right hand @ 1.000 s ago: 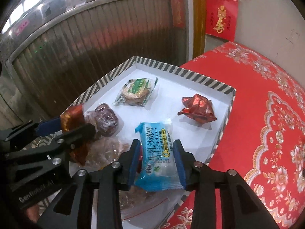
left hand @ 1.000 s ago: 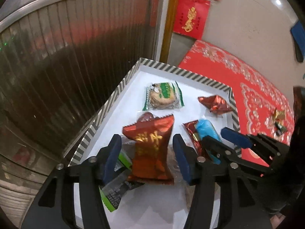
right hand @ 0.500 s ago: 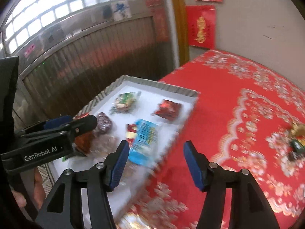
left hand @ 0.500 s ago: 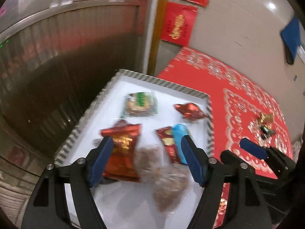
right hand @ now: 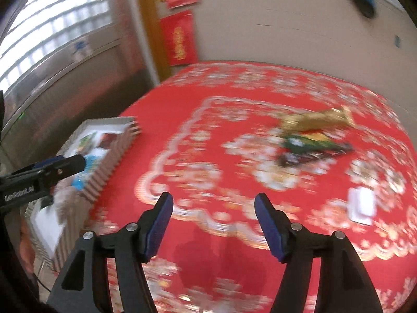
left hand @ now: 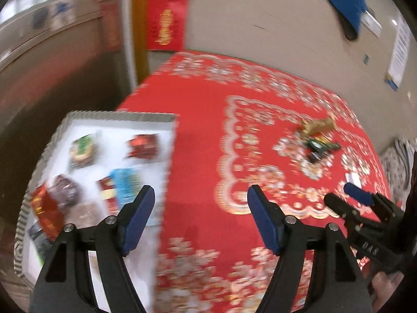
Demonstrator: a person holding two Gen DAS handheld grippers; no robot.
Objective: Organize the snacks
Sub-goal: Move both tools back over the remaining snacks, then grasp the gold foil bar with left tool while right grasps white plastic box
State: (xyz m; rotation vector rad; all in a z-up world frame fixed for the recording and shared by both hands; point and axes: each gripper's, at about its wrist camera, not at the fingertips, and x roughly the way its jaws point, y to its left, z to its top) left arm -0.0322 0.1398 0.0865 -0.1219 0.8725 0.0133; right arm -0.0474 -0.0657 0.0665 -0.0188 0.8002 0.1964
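Two clusters of snacks show. One lies in the white tray [left hand: 166, 154] with the striped rim, at the left edge of the red tablecloth [left hand: 203, 130]. The other is a small loose pile [right hand: 310, 138] out on the cloth, well apart from the tray.

In the tray, the left wrist view lets about seven packets be counted, though blur softens them: a green-and-white wrapped cookie [left hand: 83, 150] at the far left, a crumpled red foil packet [left hand: 142, 146] beside it, a light blue packet [left hand: 125, 182] nearer, a narrow red-and-yellow one [left hand: 108, 195] touching the blue, a dark round pastry in clear wrap [left hand: 63, 189], a red packet with gold print [left hand: 44, 214] at the near left rim, and a pale brownish clear-wrapped piece [left hand: 84, 214] beside that.

The loose pile seems to hold three pieces — a gold wrapper [right hand: 316, 120] on the far side, a green-and-yellow one [right hand: 312, 140] and a dark one [right hand: 292, 157] nearest; the blur forbids a firmer count. One small white card-like piece [right hand: 361, 204] lies alone on the cloth to the right of the pile.

Both tongs are released and hold nothing. The left gripper [left hand: 200, 221] hangs with its jaws spread wide, one finger over the tray's near corner and the other over the cloth. The right gripper [right hand: 213, 224] is likewise spread — over bare cloth, with the loose pile ahead and to its right.
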